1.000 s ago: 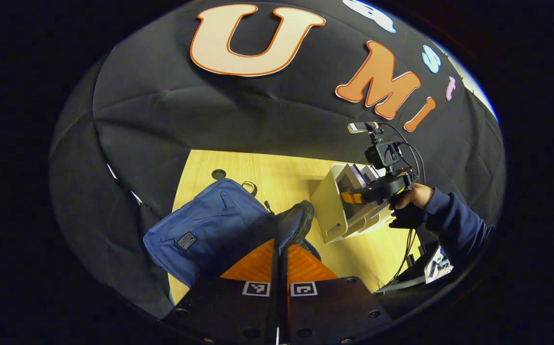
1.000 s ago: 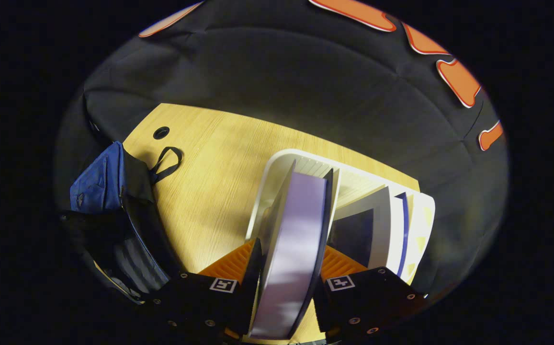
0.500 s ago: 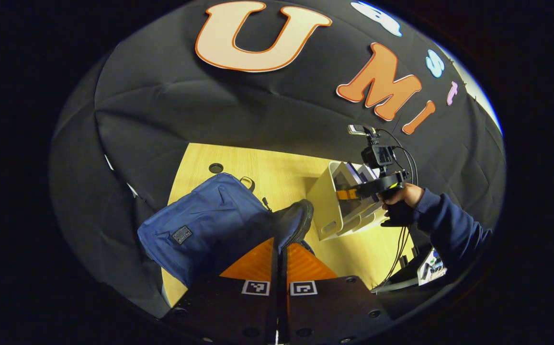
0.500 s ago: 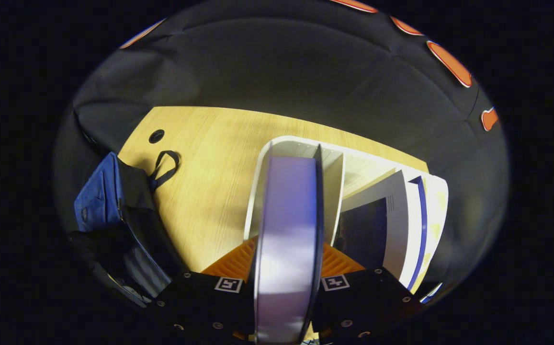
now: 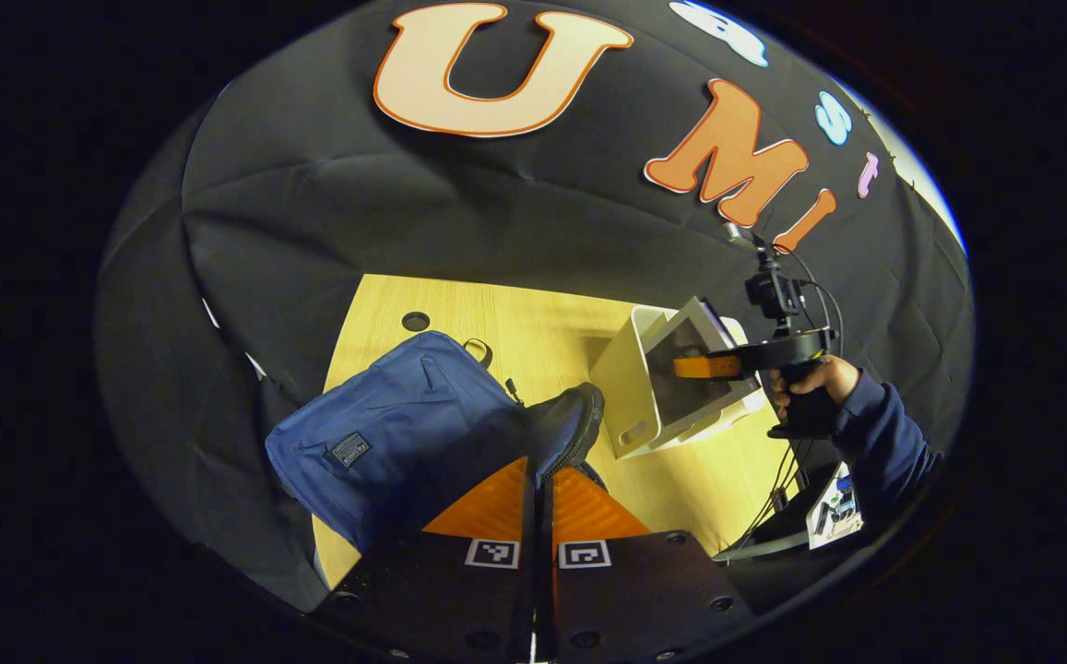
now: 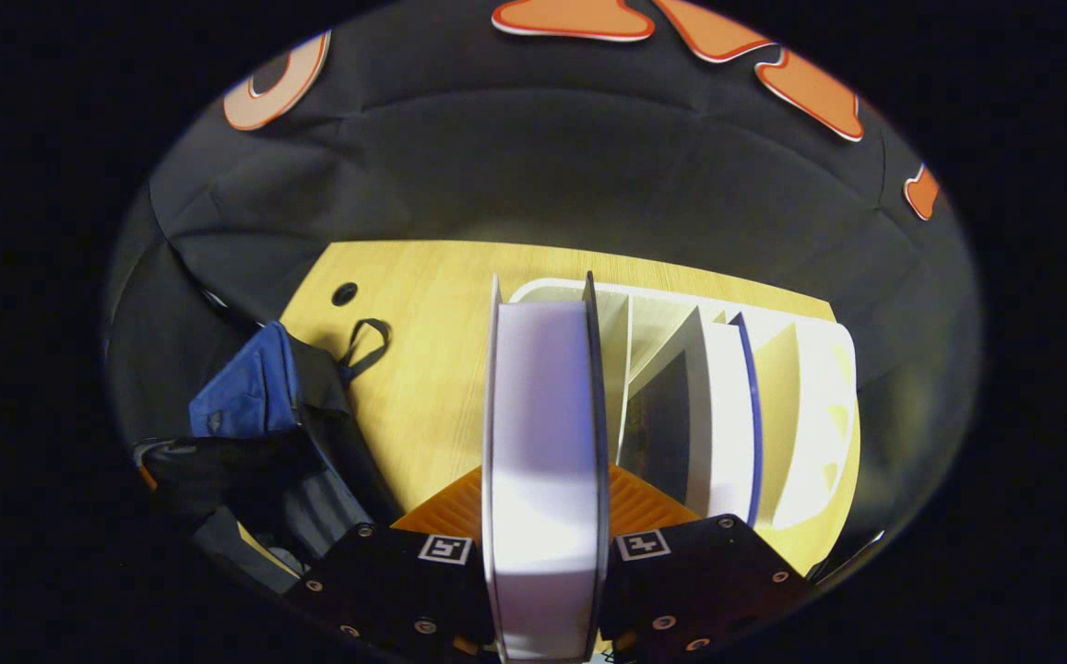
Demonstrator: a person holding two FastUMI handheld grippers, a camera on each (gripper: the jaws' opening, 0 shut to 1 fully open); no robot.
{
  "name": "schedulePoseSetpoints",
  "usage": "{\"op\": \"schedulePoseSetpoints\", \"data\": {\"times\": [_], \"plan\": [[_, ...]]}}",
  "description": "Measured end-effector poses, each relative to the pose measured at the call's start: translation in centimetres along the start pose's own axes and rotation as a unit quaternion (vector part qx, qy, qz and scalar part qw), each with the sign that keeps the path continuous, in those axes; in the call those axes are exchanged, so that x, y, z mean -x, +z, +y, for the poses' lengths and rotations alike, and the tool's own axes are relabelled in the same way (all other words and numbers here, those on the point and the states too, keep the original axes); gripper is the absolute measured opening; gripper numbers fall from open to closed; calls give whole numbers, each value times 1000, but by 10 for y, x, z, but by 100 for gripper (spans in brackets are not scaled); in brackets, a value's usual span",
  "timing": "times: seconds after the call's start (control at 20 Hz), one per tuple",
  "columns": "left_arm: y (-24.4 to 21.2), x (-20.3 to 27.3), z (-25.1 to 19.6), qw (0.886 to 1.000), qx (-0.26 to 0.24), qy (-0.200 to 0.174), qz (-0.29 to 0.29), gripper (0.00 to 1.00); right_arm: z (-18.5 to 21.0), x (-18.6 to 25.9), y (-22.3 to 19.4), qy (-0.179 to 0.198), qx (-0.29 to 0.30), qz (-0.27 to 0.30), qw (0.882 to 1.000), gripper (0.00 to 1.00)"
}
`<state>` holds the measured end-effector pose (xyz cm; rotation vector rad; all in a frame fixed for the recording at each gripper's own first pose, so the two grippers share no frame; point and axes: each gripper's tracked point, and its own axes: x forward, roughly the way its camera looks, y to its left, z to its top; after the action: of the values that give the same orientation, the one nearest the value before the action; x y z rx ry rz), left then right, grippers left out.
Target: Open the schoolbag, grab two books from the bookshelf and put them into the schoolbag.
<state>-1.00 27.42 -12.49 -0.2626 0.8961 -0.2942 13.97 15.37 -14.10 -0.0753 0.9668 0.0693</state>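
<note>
Your right gripper point(image 6: 544, 516) clamps a thick book point(image 6: 544, 443) edge-on between both fingers, its page block facing you. Just right of it, the white bookshelf point(image 6: 819, 406) holds a second book point(image 6: 717, 415) in a slot. At far left on the wooden table point(image 6: 422, 369) lies the blue schoolbag point(image 6: 252, 397), its mouth open.

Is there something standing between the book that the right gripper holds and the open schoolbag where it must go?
Nothing visible does. The book is clamped in the right gripper, raised out of the bookshelf. Between it and the schoolbag lies bare table. The left gripper holds the bag's flap.
</note>
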Motion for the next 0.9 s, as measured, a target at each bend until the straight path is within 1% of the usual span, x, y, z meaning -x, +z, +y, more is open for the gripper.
{"op": "schedulePoseSetpoints", "data": {"times": [0.25,0.45,0.65,0.8,0.9], "plan": [[-1,-1,-2,1000,-1,2,3,1,-4,49,4,26,-11,-37,999,43],[-2,-1,-4,1000,-1,4,4,1,-9,94,5,54,-32,-72,995,42],[-5,2,-5,1000,0,6,4,2,-5,141,-3,92,-57,-98,989,42],[-6,1,-6,1000,-1,7,4,1,4,162,-12,121,-82,-111,983,42],[-8,0,-8,1000,-2,6,5,2,17,163,-25,139,-102,-113,979,41]]}}
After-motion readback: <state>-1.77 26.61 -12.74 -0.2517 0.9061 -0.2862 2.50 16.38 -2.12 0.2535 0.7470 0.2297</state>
